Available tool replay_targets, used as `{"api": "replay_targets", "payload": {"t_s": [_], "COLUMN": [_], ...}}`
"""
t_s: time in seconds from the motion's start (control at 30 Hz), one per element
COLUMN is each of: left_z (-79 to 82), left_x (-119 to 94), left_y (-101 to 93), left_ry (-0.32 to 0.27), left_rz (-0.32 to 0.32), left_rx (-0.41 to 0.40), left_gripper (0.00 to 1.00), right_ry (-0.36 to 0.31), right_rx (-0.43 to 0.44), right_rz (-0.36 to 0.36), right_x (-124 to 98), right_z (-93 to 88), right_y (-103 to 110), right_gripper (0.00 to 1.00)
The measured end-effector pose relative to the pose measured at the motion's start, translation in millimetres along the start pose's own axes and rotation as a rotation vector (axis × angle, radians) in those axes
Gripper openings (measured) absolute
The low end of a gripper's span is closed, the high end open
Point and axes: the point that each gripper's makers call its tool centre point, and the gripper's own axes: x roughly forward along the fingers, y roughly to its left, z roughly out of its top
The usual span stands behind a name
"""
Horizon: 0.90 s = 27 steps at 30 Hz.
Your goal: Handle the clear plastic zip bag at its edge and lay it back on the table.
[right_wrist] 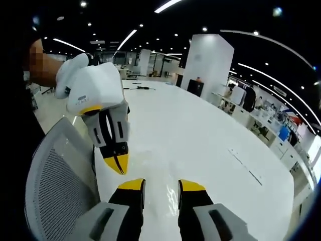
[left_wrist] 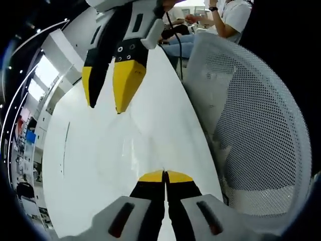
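Down low in the left gripper view, the left tongs (left_wrist: 165,175) have their yellow tips pressed together, apparently pinching the near edge of the clear zip bag (left_wrist: 135,150), though the film is too faint to be sure of the grip. The right tongs (right_wrist: 162,187) stand with a clear gap between their tips, holding nothing, poised over the bag's glossy wrinkles. The bag lies flat on the white desk (left_wrist: 75,165), close to its edge by the chair, nearly invisible but for creases and glints. A white mesh chair (left_wrist: 261,130) stands just beside that desk edge. Seated people (left_wrist: 225,17) show beyond the far end of the desk.
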Motion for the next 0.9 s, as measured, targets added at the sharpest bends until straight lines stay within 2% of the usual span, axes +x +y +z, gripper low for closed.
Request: {"api": "replay_targets", "payload": {"t_s": [0.2, 0.57, 0.9], "left_z": [-6.3, -17.5, -22.2], "left_x": [7.0, 19.9, 36.9], "left_y": [3.9, 20.6, 34.1], "left_ry": [0.006, 0.007, 0.005], "left_rz": [0.026, 0.114, 0.131], "left_rx": [-0.015, -0.051, -0.103], "left_gripper": [0.0, 0.0, 0.0], "right_ry": [0.001, -0.004, -0.005], "right_rx": [0.057, 0.141, 0.196], "right_rz": [-0.025, -0.085, -0.128], "right_x": [-5.2, -17.9, -26.8], "right_z": [-10.6, -29.3, -43.3], "right_y": [-0.8, -4.5, -7.9], "right_gripper": [0.33, 0.45, 0.57]}}
